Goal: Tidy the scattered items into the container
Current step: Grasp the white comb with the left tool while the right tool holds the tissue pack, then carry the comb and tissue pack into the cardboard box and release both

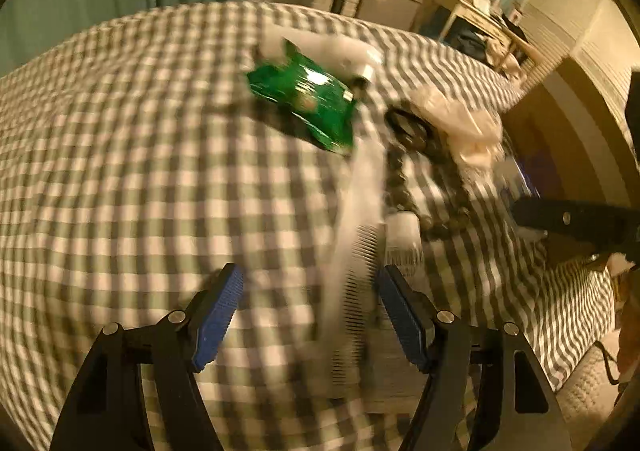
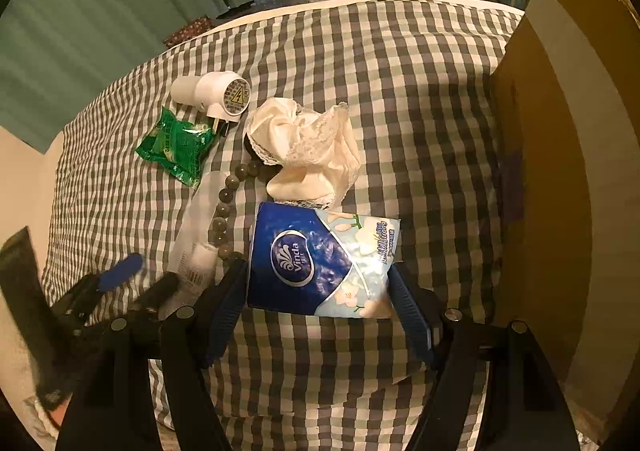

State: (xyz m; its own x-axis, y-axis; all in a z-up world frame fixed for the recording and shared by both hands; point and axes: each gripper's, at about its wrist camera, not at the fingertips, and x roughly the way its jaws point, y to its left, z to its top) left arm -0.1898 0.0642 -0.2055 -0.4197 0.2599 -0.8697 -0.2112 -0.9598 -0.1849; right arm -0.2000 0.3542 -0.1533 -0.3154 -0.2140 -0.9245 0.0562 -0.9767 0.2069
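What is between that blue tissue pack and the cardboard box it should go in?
Nothing visible. The tissue pack lies between the right gripper's open fingers, and only bare checkered bedspread lies between it and the cardboard box to its right. The other clutter lies on its far side.

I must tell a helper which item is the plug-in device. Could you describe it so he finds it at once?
Look at the checked bedcover, at the far end of the scattered pile. The white plug-in device lies just beyond the green packet. Only it is hard white plastic, with a yellow warning label and metal prongs.
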